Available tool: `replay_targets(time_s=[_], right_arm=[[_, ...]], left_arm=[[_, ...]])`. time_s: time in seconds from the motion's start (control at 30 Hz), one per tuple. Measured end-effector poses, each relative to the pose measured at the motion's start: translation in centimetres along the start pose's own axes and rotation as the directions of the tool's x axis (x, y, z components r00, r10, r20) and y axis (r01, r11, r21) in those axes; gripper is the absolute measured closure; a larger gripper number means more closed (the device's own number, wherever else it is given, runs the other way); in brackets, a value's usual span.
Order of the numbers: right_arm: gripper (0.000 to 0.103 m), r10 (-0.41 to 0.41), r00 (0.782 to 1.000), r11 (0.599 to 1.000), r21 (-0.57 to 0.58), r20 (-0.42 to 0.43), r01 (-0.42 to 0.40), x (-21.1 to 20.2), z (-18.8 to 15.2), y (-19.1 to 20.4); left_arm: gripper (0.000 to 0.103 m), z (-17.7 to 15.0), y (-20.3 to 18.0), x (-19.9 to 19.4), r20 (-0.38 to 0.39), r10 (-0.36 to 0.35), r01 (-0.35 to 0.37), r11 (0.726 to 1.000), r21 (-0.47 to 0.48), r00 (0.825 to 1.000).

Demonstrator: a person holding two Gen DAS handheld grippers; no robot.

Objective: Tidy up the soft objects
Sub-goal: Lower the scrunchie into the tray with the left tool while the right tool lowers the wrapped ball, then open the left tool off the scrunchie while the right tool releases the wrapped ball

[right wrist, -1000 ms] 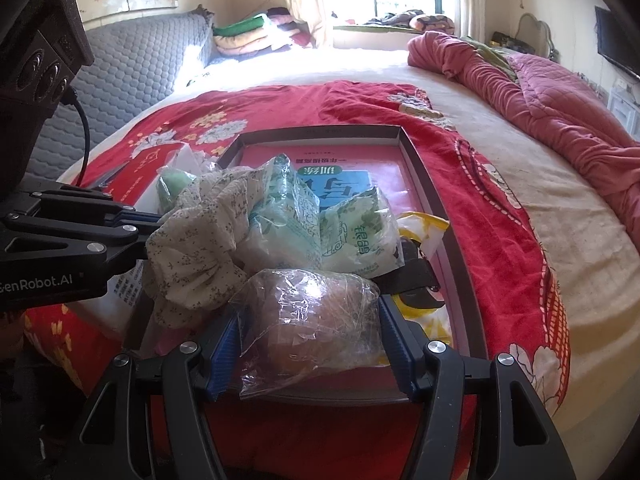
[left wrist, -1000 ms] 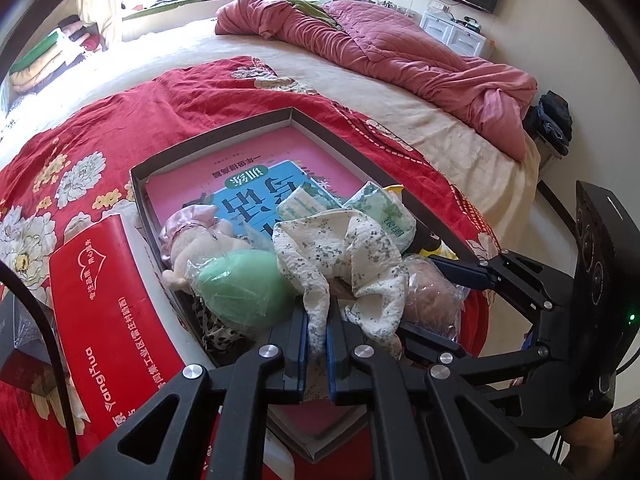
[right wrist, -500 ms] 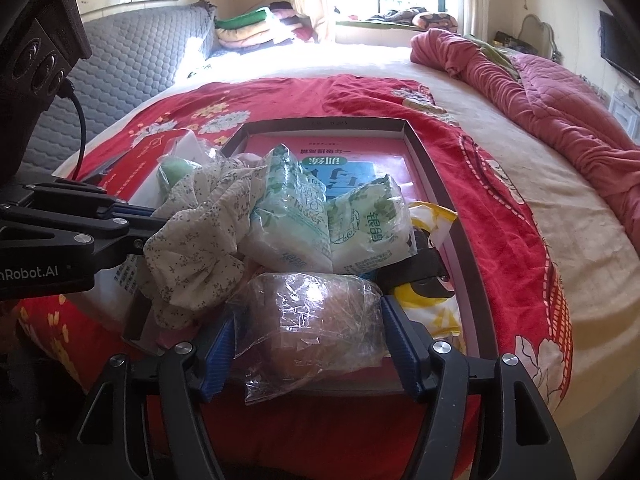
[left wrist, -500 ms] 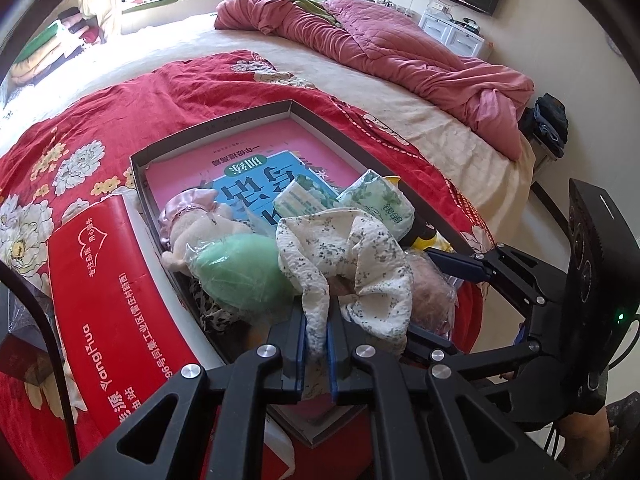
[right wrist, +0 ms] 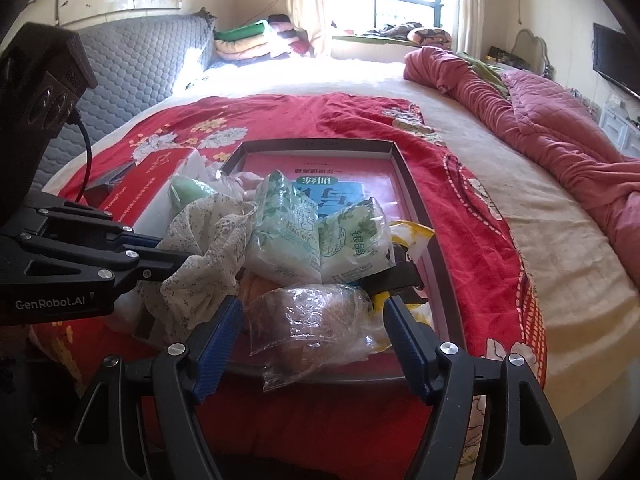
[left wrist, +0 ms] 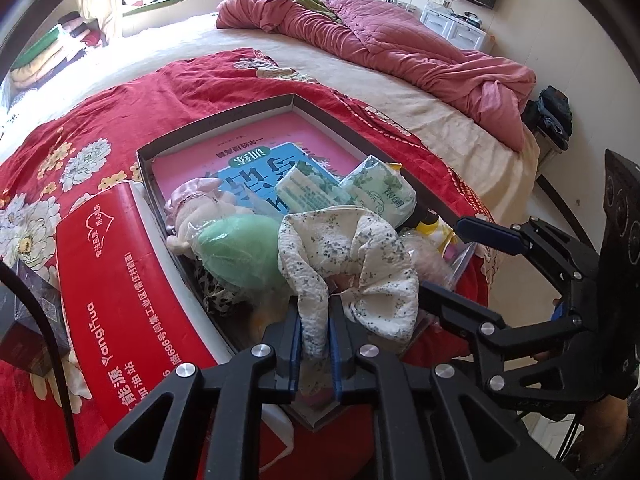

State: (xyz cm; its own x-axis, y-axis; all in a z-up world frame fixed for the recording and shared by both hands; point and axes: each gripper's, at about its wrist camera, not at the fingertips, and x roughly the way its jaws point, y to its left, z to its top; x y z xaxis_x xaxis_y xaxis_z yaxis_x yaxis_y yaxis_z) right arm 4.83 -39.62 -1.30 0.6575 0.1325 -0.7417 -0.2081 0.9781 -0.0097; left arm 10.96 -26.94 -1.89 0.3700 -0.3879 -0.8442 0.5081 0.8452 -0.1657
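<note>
The left hand-held gripper (left wrist: 314, 316) is clamped on a fold of the floral cloth (left wrist: 352, 264), though its jaws are easing apart. The cloth drapes over the near end of the shallow box (left wrist: 224, 120) lying on the red bedspread (left wrist: 168, 84). The right hand-held gripper (right wrist: 312, 312) stands wide and is opening further, the plastic-wrapped bundle (right wrist: 308, 320) lying between its blue pads (right wrist: 218, 344) at the box's near right edge, no longer squeezed. Two green tissue packs (right wrist: 320, 236) sit just beyond, a green ball (left wrist: 240, 252) to the left.
</note>
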Motion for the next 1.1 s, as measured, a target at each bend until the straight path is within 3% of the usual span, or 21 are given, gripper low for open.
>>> replay_targets(time_s=[0.23, 0.53, 0.83, 0.97, 1.1], right_arm=[[0.028, -0.027, 0.999, 1.0, 0.017, 0.036, 0.026, -1.4, 0.7, -0.2], [0.027, -0.042, 0.997, 0.998, 0.051, 0.066, 0.039, -2.4, 1.1, -0.6], [0.027, -0.054, 0.995, 0.992, 0.121, 0.088, 0.043, -3.4, 1.3, -1.4], [0.027, -0.064, 0.995, 0.988, 0.144, 0.073, 0.053, -3.5, 1.3, -1.4], [0.027, -0.076, 0.994, 0.981, 0.182, 0.074, 0.062, -4.0, 1.6, -1.4]], left_arm=[[0.086, -0.1, -0.1, -0.4, 0.004, 0.023, -0.023, 1.0, 0.008, 1.0], [0.07, -0.5, 0.2, -1.0, 0.01, 0.038, -0.038, 0.999, 0.012, 0.999], [0.063, -0.8, 0.4, -1.9, 0.026, 0.013, -0.013, 1.0, 0.016, 1.0], [0.051, -1.1, 0.4, -2.6, 0.039, -0.005, 0.004, 1.0, 0.019, 0.999], [0.05, -1.4, 0.5, -3.3, 0.051, -0.016, 0.015, 1.0, 0.018, 0.999]])
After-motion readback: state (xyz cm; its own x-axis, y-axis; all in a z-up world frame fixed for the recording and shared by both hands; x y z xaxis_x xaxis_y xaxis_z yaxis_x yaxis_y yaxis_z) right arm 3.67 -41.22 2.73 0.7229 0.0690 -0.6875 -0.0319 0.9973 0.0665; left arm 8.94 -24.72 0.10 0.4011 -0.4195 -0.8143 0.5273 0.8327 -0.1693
